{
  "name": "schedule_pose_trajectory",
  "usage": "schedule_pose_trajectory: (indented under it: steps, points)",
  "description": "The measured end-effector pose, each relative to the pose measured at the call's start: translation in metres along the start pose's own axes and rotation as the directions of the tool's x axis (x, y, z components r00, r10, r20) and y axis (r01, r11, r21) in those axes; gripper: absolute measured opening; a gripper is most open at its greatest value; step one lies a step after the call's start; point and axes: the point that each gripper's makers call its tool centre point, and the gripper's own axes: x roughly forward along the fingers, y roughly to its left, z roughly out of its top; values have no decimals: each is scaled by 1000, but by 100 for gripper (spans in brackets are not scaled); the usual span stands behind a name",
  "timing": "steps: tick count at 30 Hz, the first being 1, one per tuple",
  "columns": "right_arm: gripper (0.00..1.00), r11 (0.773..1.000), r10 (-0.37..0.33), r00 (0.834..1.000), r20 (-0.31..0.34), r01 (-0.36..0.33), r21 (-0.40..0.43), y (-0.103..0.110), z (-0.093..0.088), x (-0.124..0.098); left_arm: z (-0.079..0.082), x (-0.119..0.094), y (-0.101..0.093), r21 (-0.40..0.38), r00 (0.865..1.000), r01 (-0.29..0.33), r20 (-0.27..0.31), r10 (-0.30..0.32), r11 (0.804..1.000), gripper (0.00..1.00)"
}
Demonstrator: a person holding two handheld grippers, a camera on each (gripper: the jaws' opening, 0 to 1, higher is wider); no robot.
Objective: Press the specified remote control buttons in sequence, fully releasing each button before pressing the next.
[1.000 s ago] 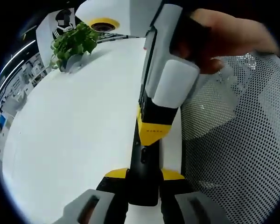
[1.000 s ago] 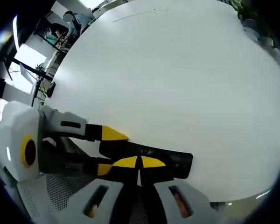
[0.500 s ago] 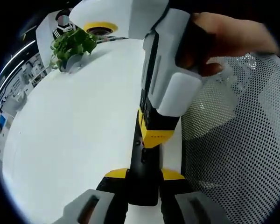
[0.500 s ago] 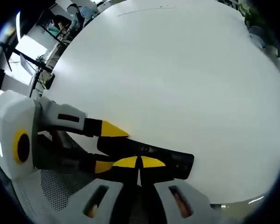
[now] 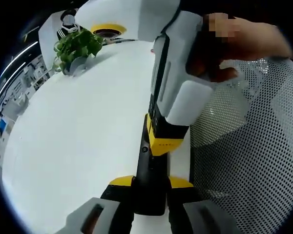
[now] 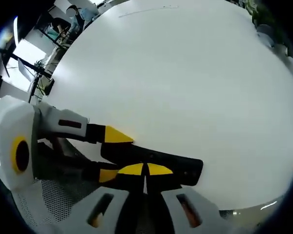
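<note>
A black remote control (image 5: 146,163) lies in my left gripper (image 5: 150,182), whose yellow-tipped jaws are shut on its near end above the white table (image 5: 78,126). My right gripper (image 5: 162,142) comes down from the top, held by a person's hand (image 5: 244,44). Its yellow tips rest on the remote's face. In the right gripper view, my right gripper (image 6: 145,169) has its jaws shut together, touching the remote control (image 6: 181,168). My left gripper (image 6: 112,155) enters from the left and clamps the remote's other end.
A potted green plant (image 5: 77,44) stands at the far left of the table. A white mesh chair back (image 5: 254,161) sits close on the right. The table's edge (image 6: 244,202) runs just past the remote. The broad tabletop (image 6: 176,73) stretches beyond.
The right gripper has slid slightly down the remote toward the left gripper's jaws. The left gripper's hold on the remote is unchanged.
</note>
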Motion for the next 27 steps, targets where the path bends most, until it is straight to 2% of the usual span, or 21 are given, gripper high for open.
schedule_pose_trajectory:
  steps: [9,14,27]
  points:
    - [0,1000,-21,1000,8,21,17,-7,3,-4,0,0,0,5,1000,3,6,-3,1000,25]
    - [0,999,-5,1000,11,5,42,-7,3,-5,0,0,0,4,1000,2,6,-2,1000,25]
    - [0,1000,-7,1000,-3,7,21,-5,1,-3,0,-1,1,5,1000,2,7,-2,1000,25]
